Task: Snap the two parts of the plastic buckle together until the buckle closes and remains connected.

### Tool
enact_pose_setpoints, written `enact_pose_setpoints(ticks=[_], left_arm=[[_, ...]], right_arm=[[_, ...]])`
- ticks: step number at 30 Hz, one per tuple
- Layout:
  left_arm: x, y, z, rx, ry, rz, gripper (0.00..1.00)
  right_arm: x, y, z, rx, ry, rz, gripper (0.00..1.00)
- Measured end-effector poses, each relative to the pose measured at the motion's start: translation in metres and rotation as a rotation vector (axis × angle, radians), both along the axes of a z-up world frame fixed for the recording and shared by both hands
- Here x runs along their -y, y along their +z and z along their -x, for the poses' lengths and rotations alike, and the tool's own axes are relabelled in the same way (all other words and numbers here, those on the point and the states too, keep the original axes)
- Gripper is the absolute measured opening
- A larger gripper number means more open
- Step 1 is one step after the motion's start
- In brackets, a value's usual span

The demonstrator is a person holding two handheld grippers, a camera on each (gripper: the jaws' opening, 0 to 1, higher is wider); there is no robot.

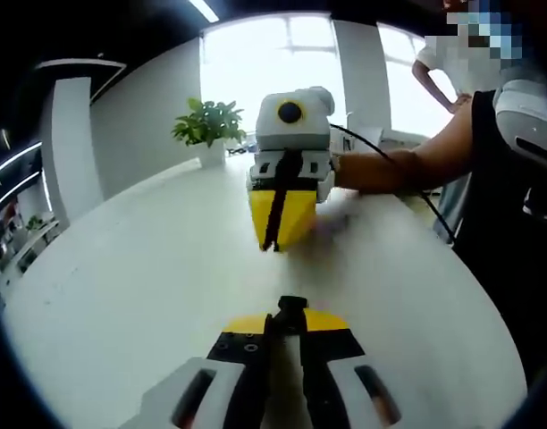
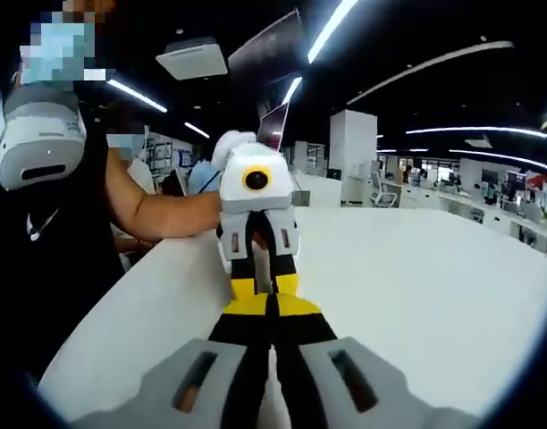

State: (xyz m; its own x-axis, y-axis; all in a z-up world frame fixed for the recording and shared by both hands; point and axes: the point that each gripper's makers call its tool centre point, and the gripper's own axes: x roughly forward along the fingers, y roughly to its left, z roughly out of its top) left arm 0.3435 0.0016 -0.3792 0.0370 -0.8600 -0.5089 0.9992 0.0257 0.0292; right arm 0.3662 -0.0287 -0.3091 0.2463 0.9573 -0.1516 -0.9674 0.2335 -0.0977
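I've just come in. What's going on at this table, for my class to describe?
A person is working two handheld grippers above a white table, pointing them tip to tip. The left gripper looks shut on a black buckle half, and the right gripper, held out on the person's arm, pinches a dark strip that seems to be the other half. The tips are close, but the pictures don't show whether the buckle has snapped together.
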Motion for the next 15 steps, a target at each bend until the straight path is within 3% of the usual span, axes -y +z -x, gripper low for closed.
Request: enact_pose_setpoints(ticks=[3,6,8,9,11,12,15], left_arm=[[0.000,0.001,0.000,0.004,-0.012,0.012,0.09],[-0.001,0.000,0.000,-0.002,-0.019,0.025,0.10],[0.000,0.001,0.000,-0.002,-0.020,0.029,0.10],[-0.001,0.001,-0.001,-0.002,-0.020,0.030,0.10],[-0.003,0.002,-0.003,0.016,-0.016,0.036,0.10],[-0.005,0.004,-0.005,0.021,-0.014,0.038,0.10],[-0.010,0.006,-0.006,0.013,-0.005,0.036,0.10]], right_arm=[[0.038,0.010,-0.016,0.038,-0.090,0.053,0.14],[0.064,-0.016,-0.010,-0.067,-0.075,0.212,0.28],[0.084,-0.034,-0.010,-0.156,-0.146,0.295,0.36],[0.092,-0.040,-0.010,-0.171,-0.183,0.321,0.35],[0.105,-0.045,-0.005,-0.194,-0.243,0.343,0.29],[0.111,-0.040,-0.005,-0.168,-0.295,0.317,0.27],[0.111,-0.037,0.015,-0.258,-0.374,0.222,0.27]])
